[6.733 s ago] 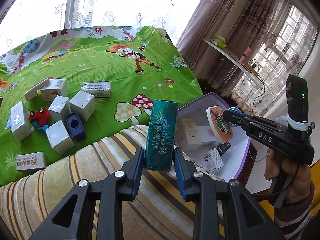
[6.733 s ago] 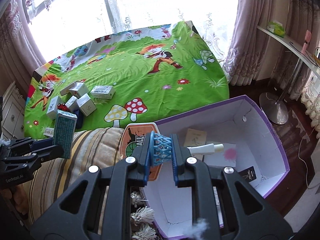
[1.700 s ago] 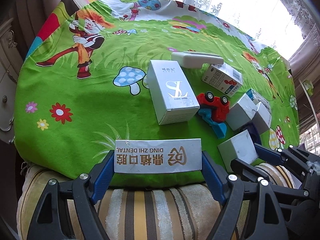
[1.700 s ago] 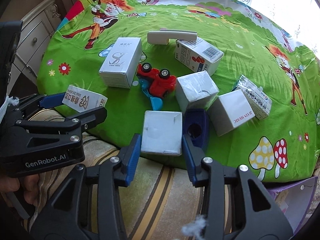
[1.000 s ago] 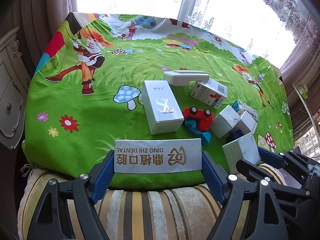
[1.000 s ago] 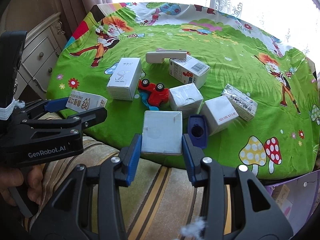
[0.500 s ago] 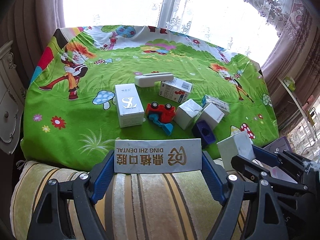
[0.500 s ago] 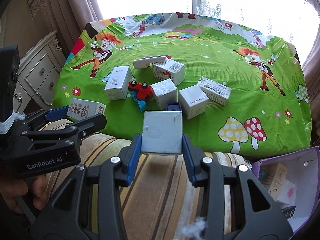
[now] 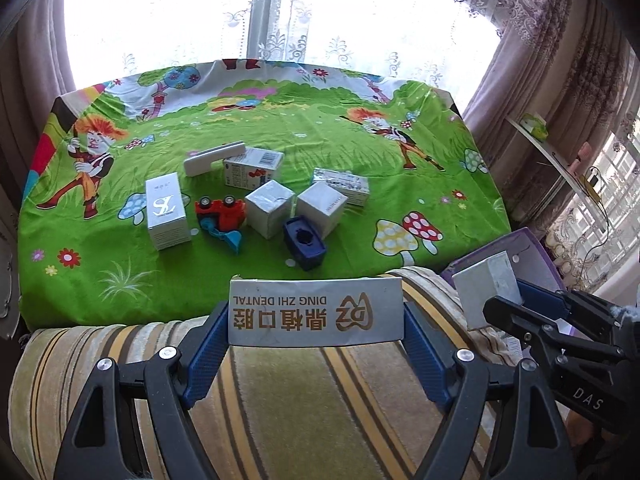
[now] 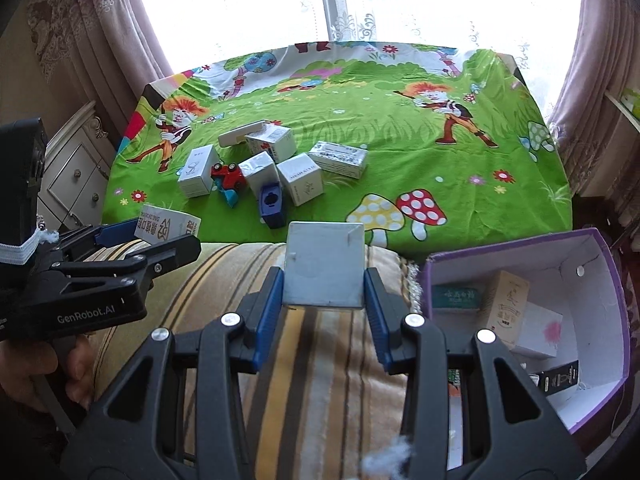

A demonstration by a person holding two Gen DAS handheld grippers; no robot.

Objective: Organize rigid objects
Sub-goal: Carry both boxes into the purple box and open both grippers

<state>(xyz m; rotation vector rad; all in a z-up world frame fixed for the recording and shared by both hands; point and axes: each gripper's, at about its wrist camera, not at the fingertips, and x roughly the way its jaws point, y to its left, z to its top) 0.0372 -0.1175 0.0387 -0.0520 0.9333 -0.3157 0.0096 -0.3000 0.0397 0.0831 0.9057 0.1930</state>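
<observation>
My left gripper (image 9: 316,322) is shut on a long white dental box (image 9: 315,312), held crosswise above a striped cushion; the same box (image 10: 168,227) shows at the left of the right wrist view. My right gripper (image 10: 324,288) is shut on a small white cube box (image 10: 325,268), which also shows at the right of the left wrist view as the cube box (image 9: 486,282). To the right stands a purple storage box (image 10: 600,248) with several cartons inside. On the green cartoon cloth (image 9: 360,140) remain several white boxes, a red toy car (image 9: 220,210) and a dark blue case (image 9: 305,242).
A striped cushion (image 9: 300,400) fills the foreground under both grippers. A white dresser (image 10: 76,168) stands to the left of the table. Curtains and a bright window lie behind, and a shelf (image 9: 560,160) runs along the right wall.
Both grippers have pulled back from the table and swung right with their boxes still held. The pile on the cloth now looks farther away, and the purple box has come into view.
</observation>
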